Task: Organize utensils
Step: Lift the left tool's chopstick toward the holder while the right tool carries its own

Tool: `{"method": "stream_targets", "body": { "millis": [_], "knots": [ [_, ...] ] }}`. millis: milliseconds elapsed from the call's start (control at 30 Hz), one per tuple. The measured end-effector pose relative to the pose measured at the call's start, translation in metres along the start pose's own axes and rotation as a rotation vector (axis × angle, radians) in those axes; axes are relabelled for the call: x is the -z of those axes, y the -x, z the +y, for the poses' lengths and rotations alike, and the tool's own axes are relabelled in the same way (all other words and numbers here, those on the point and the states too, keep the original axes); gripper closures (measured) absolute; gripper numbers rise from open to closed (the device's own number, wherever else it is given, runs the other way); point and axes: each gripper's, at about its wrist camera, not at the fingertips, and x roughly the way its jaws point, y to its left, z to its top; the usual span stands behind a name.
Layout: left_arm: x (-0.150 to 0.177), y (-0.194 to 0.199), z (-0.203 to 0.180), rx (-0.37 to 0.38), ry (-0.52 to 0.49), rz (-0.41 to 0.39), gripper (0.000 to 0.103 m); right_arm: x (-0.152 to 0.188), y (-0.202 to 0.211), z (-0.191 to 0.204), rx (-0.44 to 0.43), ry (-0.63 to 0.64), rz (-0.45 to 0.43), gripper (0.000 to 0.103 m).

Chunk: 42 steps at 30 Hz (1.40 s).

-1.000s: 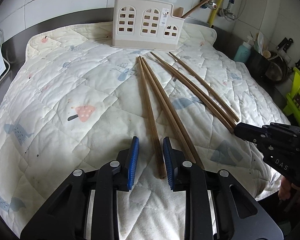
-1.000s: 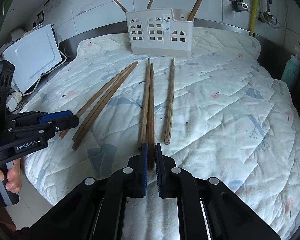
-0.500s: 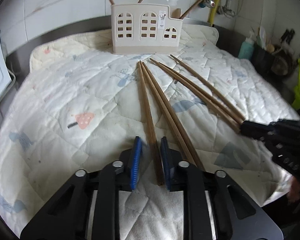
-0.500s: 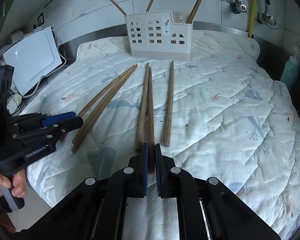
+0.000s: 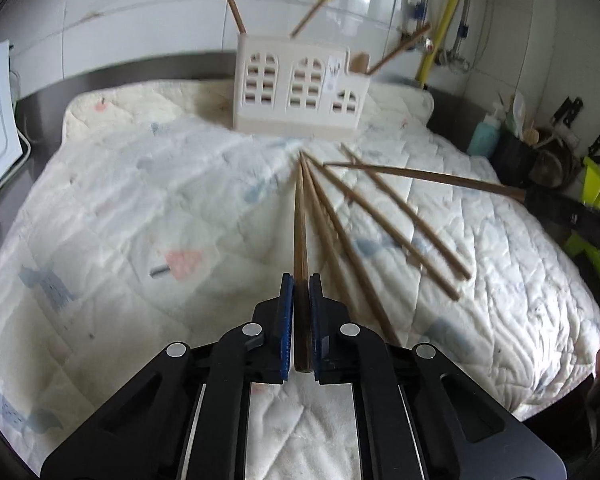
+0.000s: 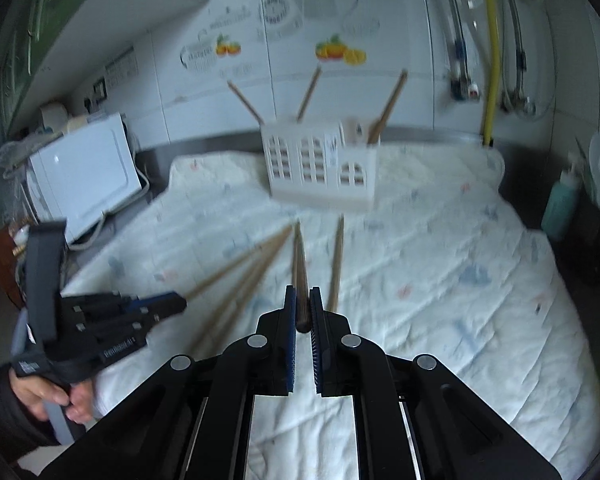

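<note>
Your chopsticks are light, stiff and slick: each gripper pinches one at its thick butt end. The left gripper (image 5: 299, 312) clamps a chopstick (image 5: 300, 220) low over the quilt (image 5: 120, 220); the right gripper (image 6: 302, 312) lifts another chopstick (image 6: 300, 264) toward the holder (image 6: 320, 168).

No lettering can be read. White print on the side of the left gripper (image 6: 162, 306), seen from the right wrist view, is smeared by blur. A small label on the utensil holder (image 5: 300, 92) and the wall decals (image 6: 336, 50) with fruit pictures carry print too blurred to make out.
</note>
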Motion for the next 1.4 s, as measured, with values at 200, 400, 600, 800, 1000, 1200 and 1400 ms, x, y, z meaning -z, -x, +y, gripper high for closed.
{"method": "stream_targets", "body": {
  "millis": [200, 400, 600, 800, 1000, 1200, 1400],
  "knots": [
    [-0.018, 0.015, 0.006, 0.008, 0.002, -0.080, 0.097, -0.035, 0.011, 0.000, -0.034, 0.006, -0.059, 0.097],
    [-0.041, 0.027, 0.006, 0.014, -0.038, -0.133, 0.097, -0.070, 0.010, 0.001, -0.058, 0.033, -0.067, 0.097],
    [-0.072, 0.036, 0.009, 0.032, -0.062, -0.198, 0.097, -0.109, 0.009, -0.007, -0.067, 0.051, -0.075, 0.097],
    [-0.092, 0.033, 0.006, 0.031, -0.107, -0.215, 0.097, -0.144, 0.011, -0.015, -0.068, 0.059, -0.081, 0.097],
    [-0.125, 0.039, 0.003, 0.043, -0.141, -0.228, 0.097, -0.181, 0.009, -0.025, -0.034, 0.072, -0.094, 0.097],
    [-0.161, 0.043, -0.003, 0.015, -0.197, -0.247, 0.097, -0.216, 0.001, -0.031, 0.034, 0.114, -0.083, 0.097],
    [-0.194, 0.059, -0.006, 0.013, -0.219, -0.303, 0.097, -0.235, -0.017, -0.041, 0.096, 0.152, -0.006, 0.097]
  ]
}}
